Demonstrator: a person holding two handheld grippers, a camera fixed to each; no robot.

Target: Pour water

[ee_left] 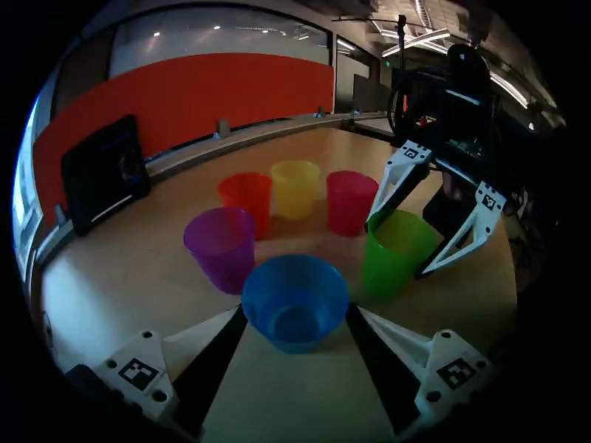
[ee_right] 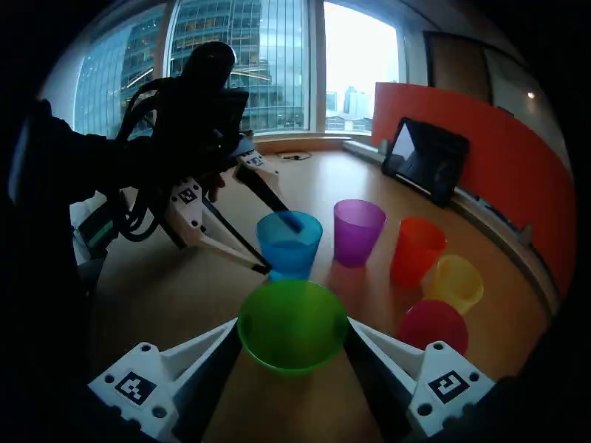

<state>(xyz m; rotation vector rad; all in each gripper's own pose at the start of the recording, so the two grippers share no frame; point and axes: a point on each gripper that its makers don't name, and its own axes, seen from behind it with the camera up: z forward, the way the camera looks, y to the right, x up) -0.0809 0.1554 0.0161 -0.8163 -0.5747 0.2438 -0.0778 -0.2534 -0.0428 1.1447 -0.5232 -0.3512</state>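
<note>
Six plastic cups are standing on the wooden table in the left gripper view. We are holding the blue cup upright in the left gripper, whose two fingers are pressing on its sides. From that cup, the purple cup is sitting at ten o'clock, the orange cup at eleven, the yellow cup at twelve and the pink cup at one. At two o'clock the right gripper is clasping the green cup, one finger on each side. A dark tablet is leaning at ten o'clock, near the orange wall panel.

Turning to the right gripper view, we are gripping the green cup upright between both fingers of the right gripper. At twelve o'clock the left gripper is closing on the blue cup, with a dark sleeve behind it at ten. The purple cup is standing at one o'clock, the orange cup at two, and the yellow cup and pink cup near three. We cannot tell whether either held cup contains water.
</note>
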